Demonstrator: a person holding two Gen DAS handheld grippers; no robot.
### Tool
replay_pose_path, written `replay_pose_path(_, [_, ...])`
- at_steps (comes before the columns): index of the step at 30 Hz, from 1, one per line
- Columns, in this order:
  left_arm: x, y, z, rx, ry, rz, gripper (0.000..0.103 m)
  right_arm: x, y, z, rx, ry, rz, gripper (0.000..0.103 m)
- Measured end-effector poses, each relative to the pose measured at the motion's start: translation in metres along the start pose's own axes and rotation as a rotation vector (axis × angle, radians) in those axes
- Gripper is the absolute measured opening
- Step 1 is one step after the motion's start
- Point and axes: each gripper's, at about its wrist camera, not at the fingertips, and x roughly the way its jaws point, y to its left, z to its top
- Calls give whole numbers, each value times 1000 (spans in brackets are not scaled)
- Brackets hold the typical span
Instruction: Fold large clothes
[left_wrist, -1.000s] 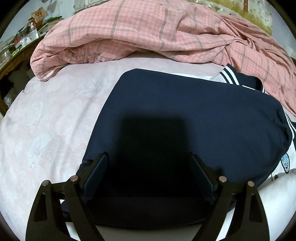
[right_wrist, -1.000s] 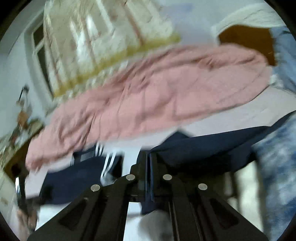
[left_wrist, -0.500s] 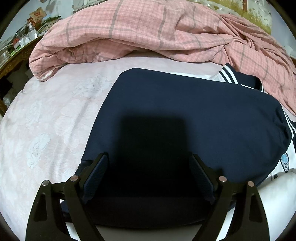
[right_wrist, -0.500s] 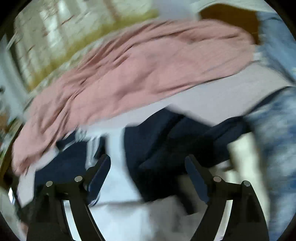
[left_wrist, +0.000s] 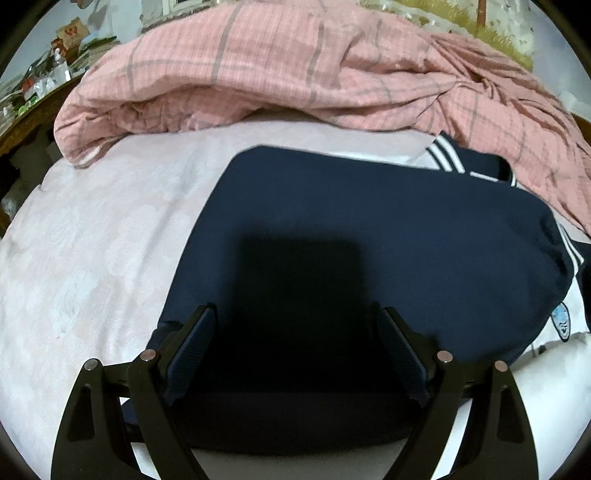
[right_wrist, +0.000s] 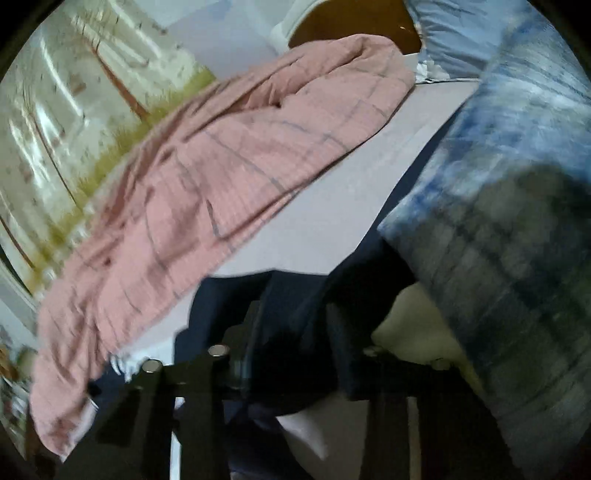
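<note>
A navy garment (left_wrist: 369, 229) with white stripes at its collar lies folded flat on the pale pink bed sheet (left_wrist: 92, 240). My left gripper (left_wrist: 295, 314) stands open over the garment's near edge, its fingers wide apart and nothing pinched between them. In the blurred right wrist view, my right gripper (right_wrist: 295, 321) is closing on a loose navy part of the garment (right_wrist: 295, 295). The dark cloth fills the narrow gap between its fingers.
A pink checked quilt (left_wrist: 295, 74) is heaped along the far side of the bed. A blue-and-white mottled cloth (right_wrist: 498, 203) looms close on the right of the right wrist view. A cluttered wooden shelf (left_wrist: 33, 81) stands at the far left.
The right gripper let go of the navy cloth, opened wide, swung lower with a roll and is closing on navy cloth again. The left gripper and the folded garment have not moved.
</note>
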Motion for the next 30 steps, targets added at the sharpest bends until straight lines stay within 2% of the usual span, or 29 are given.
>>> replay_pose_path(1, [-5,0,0,-2,-18,14,86,0,2,1,-7,7,20,2])
replay_pose_path(2, [-12,0,1,-12,-54,71,77,1,4,1,-25,13,42,1])
replay_pose_path(3, [-25,-1,1,-28,-116,164,74,1,7,2,-46,16,62,1])
replay_pose_path(4, [-37,-2,1,-34,-167,196,73,1,10,1,-62,12,71,1])
replay_pose_path(8, [-86,-5,3,-42,-325,123,71,-12,34,-2,-158,-22,103,1])
replay_pose_path(9, [-94,-9,2,-25,-353,123,71,-17,38,-2,-179,-30,94,1])
replay_pose_path(11, [-106,-20,0,25,-397,123,73,-21,35,1,-140,-17,32,1])
replay_pose_path(12, [-109,-25,-2,45,-411,115,74,-19,31,2,-96,-5,9,8])
replay_pose_path(13, [-111,-29,-4,59,-422,98,76,-14,24,3,-44,24,-7,36])
replay_pose_path(14, [-112,-33,-5,70,-427,79,76,-12,18,4,-26,42,-10,56])
replay_pose_path(15, [-112,-36,-6,79,-427,60,77,-6,14,4,-3,75,4,71])
replay_pose_path(17, [-111,-40,-7,89,-428,39,77,2,12,3,-13,101,-22,69])
replay_pose_path(19, [-108,-39,-7,82,-427,34,77,21,14,6,-2,116,-118,69])
replay_pose_path(21, [-103,-37,-6,80,-417,36,77,41,13,13,23,167,-164,68])
replay_pose_path(23, [-98,-37,-6,80,-409,53,77,50,5,20,94,149,-171,54])
replay_pose_path(25, [-93,-36,-5,83,-408,75,77,45,-9,22,153,75,-152,9])
replay_pose_path(27, [-90,-35,-6,79,-401,89,77,45,-9,24,104,57,-87,5])
replay_pose_path(28, [-89,-34,-6,67,-400,100,77,42,-2,24,9,36,-70,5])
replay_pose_path(30, [-91,-29,-7,27,-411,127,77,30,10,24,-84,-29,-47,5])
